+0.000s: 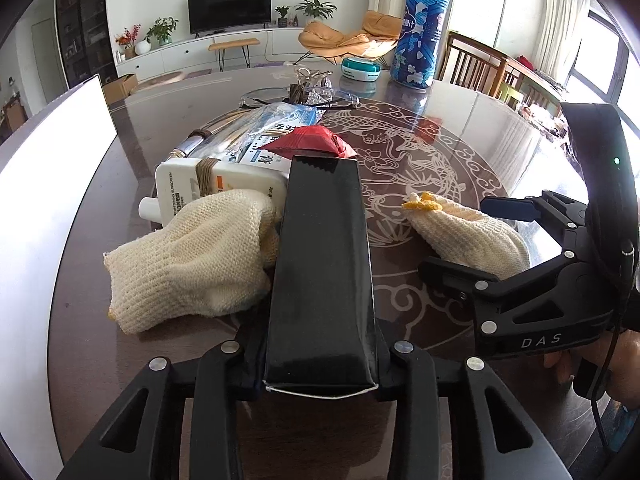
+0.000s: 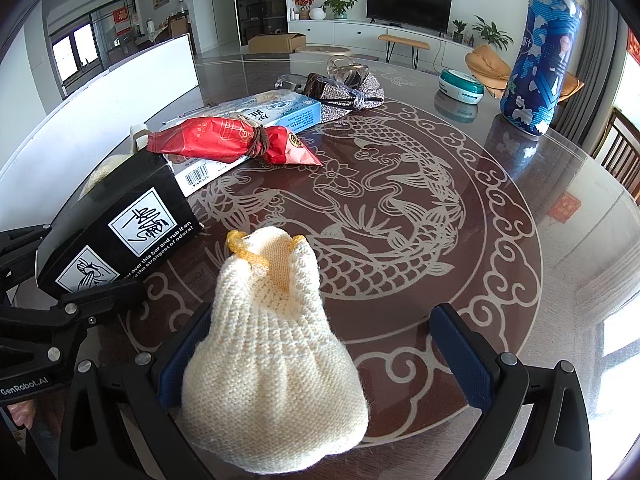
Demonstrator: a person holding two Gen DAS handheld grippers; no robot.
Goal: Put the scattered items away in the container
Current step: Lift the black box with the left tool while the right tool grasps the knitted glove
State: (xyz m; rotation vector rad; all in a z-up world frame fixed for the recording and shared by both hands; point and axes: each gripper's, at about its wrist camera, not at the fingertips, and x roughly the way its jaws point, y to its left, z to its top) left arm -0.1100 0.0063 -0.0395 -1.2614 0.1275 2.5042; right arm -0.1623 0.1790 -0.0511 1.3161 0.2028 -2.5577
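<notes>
Two grippers work over the bench [image 2: 520, 264]: the left gripper [image 1: 320, 364] has clamped its fingers on a black box [image 1: 322, 272]; beside the box, the right gripper [image 2: 320, 356] straddles a knitted glove [image 2: 272, 360], fingers apart. Nothing looks tidied yet; no container identifiable.

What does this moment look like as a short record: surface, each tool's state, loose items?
surface: round dark table with a pale dragon pattern
left tool: shut on the black box
right tool: open, around a cream knit glove, pads not pressing on it
second glove: lying left of the box
other loose items: red packet, white sunscreen tube, blue-and-white carton
container: white wall at the left, inside not visible
</notes>
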